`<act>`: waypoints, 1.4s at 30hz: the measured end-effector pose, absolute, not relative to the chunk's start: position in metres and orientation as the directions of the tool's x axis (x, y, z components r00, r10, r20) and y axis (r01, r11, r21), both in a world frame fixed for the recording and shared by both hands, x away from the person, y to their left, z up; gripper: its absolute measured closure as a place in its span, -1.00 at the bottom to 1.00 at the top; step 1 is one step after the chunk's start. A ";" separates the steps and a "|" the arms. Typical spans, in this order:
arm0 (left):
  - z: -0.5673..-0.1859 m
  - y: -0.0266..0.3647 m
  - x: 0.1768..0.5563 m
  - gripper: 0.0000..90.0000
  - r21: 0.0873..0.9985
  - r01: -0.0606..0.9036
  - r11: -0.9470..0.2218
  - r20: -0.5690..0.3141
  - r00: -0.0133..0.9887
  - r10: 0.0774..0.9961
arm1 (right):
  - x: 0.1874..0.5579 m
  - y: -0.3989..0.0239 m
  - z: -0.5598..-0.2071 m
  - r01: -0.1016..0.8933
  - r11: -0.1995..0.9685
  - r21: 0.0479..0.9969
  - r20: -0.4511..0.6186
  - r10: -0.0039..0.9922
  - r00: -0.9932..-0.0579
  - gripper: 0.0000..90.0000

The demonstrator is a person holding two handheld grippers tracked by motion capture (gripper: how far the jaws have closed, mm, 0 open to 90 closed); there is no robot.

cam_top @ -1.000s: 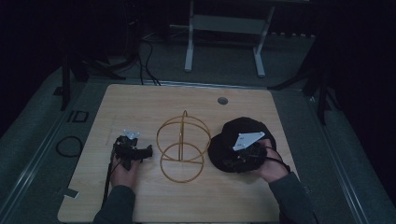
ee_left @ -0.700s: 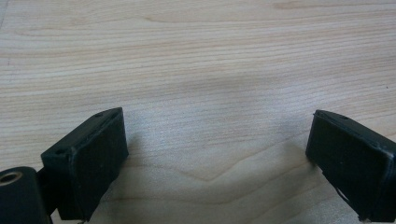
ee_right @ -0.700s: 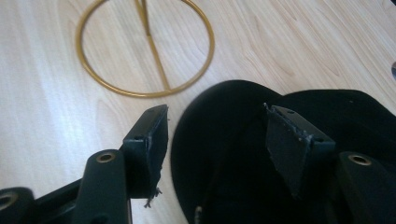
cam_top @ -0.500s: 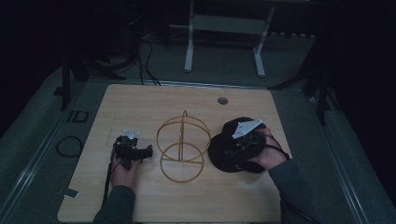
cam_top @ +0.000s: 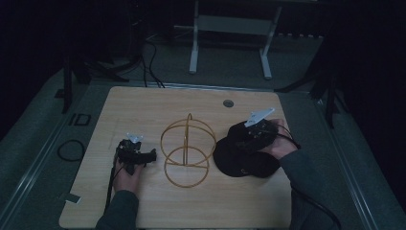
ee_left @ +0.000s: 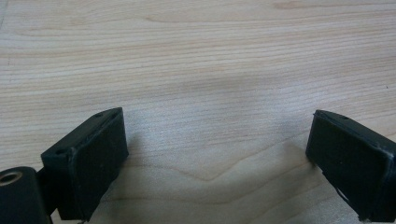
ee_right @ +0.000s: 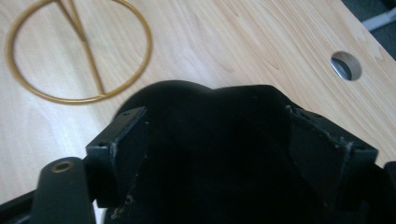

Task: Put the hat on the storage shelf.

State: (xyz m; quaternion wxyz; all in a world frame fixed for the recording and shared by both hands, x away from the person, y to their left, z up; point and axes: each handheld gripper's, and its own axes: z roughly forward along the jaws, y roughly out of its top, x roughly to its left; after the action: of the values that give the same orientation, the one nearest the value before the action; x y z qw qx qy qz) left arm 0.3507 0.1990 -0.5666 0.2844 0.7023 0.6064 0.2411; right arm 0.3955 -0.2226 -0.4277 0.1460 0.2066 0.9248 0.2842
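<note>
Since the earlier frame the right gripper [cam_top: 249,139] has shifted toward the table's [cam_top: 143,105] far right edge, its jaws have just been opening, and they now stand wide with the black hat [cam_top: 242,160] between them, its pads clear of the cloth. That hat lies flat near the right edge, just beside the gold wire stand [cam_top: 186,148] at the middle. Near the left edge, the left gripper [cam_top: 143,155] rests with jaws wide apart over bare wood, holding nothing.

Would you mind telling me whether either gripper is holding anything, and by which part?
Nothing is held. The right gripper stands open over the black hat, its jaws having just opened; the left gripper is open over bare table.
</note>
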 end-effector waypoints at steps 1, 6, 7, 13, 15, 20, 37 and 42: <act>-0.567 0.199 0.351 -0.89 0.692 0.715 -0.102 -0.007 0.148 0.989 | 0.403 -0.224 -0.429 0.316 0.751 0.580 -0.142 0.475 -0.869 -0.59; -0.567 0.199 0.351 -0.89 0.692 0.715 -0.103 -0.006 0.148 0.989 | 0.415 -0.226 -0.430 0.343 0.751 0.564 -0.125 0.488 -0.864 -0.66; -0.567 0.199 0.351 -0.89 0.692 0.715 -0.103 -0.007 0.148 0.989 | 0.416 -0.226 -0.431 0.348 0.750 0.563 -0.127 0.495 -0.860 -0.69; -0.566 0.199 0.351 -0.89 0.690 0.716 -0.106 -0.005 0.150 0.989 | 0.426 -0.229 -0.435 0.386 0.732 0.562 -0.106 0.526 -0.844 -0.70; -0.567 0.199 0.351 -0.89 0.690 0.716 -0.103 -0.007 0.149 0.989 | 0.430 -0.230 -0.436 0.400 0.719 0.568 -0.086 0.535 -0.840 -0.70; -0.567 0.199 0.351 -0.89 0.690 0.716 -0.103 -0.007 0.148 0.989 | 0.436 -0.230 -0.444 0.421 0.739 0.526 -0.075 0.533 -0.843 -0.70; -0.567 0.199 0.351 -0.89 0.690 0.716 -0.104 -0.006 0.149 0.989 | 0.422 -0.227 -0.464 0.375 0.837 0.399 -0.044 0.426 -0.903 -0.73; -0.567 0.199 0.351 -0.89 0.690 0.716 -0.103 -0.007 0.149 0.989 | 0.421 -0.226 -0.469 0.379 0.849 0.368 -0.053 0.426 -0.903 -0.62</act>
State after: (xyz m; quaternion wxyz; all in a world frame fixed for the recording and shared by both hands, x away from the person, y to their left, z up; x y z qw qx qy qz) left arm 0.3505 0.1990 -0.5665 0.2838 0.7027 0.6066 0.2401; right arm 0.4211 -0.2260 -0.4688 0.0663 0.2099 0.9593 0.1771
